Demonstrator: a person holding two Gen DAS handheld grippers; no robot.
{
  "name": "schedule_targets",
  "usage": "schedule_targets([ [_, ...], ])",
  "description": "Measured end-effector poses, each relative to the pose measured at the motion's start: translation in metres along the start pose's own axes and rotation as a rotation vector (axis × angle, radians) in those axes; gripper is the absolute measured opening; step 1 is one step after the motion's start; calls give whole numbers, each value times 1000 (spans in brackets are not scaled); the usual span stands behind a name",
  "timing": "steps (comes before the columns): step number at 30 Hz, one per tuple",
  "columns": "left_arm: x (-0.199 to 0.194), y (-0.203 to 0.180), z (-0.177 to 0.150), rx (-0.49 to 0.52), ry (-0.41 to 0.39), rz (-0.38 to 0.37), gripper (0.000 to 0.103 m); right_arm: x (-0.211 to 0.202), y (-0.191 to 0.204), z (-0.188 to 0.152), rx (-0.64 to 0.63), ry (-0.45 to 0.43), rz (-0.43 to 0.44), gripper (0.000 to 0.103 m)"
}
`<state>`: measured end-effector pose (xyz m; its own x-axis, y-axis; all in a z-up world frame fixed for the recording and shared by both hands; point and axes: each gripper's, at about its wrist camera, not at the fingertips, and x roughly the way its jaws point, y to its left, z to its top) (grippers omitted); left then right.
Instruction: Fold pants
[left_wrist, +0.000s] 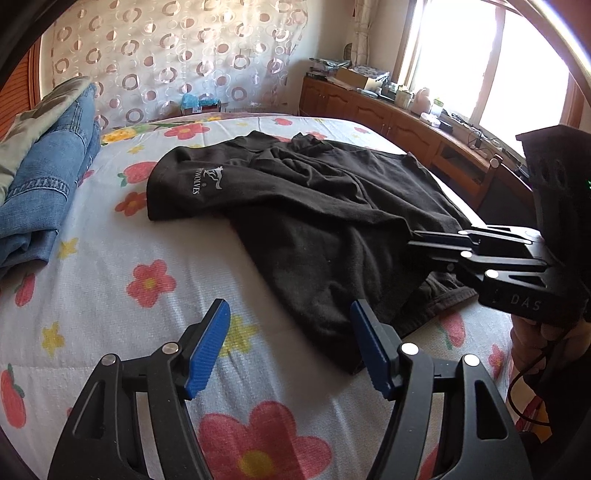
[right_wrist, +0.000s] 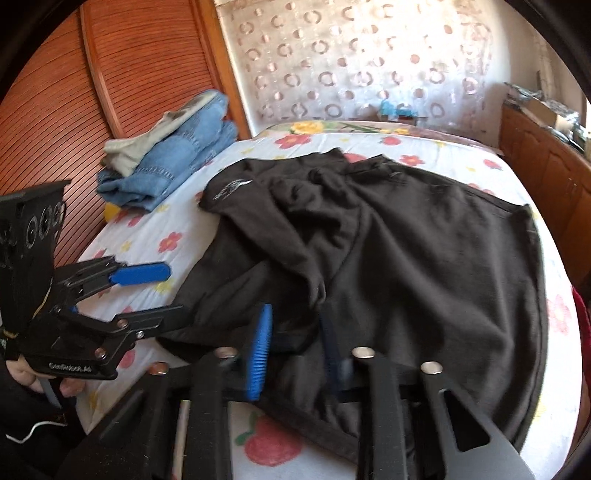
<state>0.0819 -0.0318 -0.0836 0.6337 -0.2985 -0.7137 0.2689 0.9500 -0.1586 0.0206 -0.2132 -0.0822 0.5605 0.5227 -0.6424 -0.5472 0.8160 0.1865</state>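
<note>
Pants (left_wrist: 314, 206), black, lie spread and rumpled across the middle of the bed (left_wrist: 110, 258), covering most of its width. One end, bearing a white printed logo (left_wrist: 212, 179), points toward the far left; the near hem (left_wrist: 443, 299) runs along the edge closest to both grippers. The cloth reads as a soft, medium-weight knit: limp, no stiffness, likely to sag and drag between two hold points and to bunch instead of sliding cleanly over the textured floral sheet. Nothing about it is fragile or slippery. Ridges and overlapping folds through the centre suggest the layers are not aligned, so flattening is judged necessary before a neat fold.

Blue jeans (left_wrist: 48, 173), with a pale garment on top, sit piled at the far left of the bed, well apart from the work.

Right gripper (right_wrist: 295, 347) is low at the near hem, jaws at a moderate gap with black cloth between them; the picture is blurred there, and whether they pinch the cloth cannot be told.

Left gripper (left_wrist: 291, 347) hovers above bare sheet just beside the near corner of the pants, jaws wide, holding nothing.

Recommended holds: the hemmed edge or waistband corners, where doubled cloth gives firmer purchase.
</note>
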Motion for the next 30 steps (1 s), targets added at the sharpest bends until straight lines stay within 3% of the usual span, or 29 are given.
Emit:
schedule_targets([
  [1,0,1,0,-2,0,-1,69,-2,0,0,-12,-9,-7,11],
  [4,-3,1,1,-4,-16,15,69,-15,0,2,-23,-57,-3,6],
  [12,-16,-6,13,5,-64,16,69,-73,-2,5,-89,-208,-113,5],
  [20,-15,-25,31,55,-94,10,69,-108,-6,-12,-67,-257,-173,5],
  [25,-16,-34,36,84,-138,31,69,-114,-3,-18,-42,-272,-208,5],
  [30,-15,-44,39,97,-132,9,69,-114,-4,-21,-5,-278,-235,5],
])
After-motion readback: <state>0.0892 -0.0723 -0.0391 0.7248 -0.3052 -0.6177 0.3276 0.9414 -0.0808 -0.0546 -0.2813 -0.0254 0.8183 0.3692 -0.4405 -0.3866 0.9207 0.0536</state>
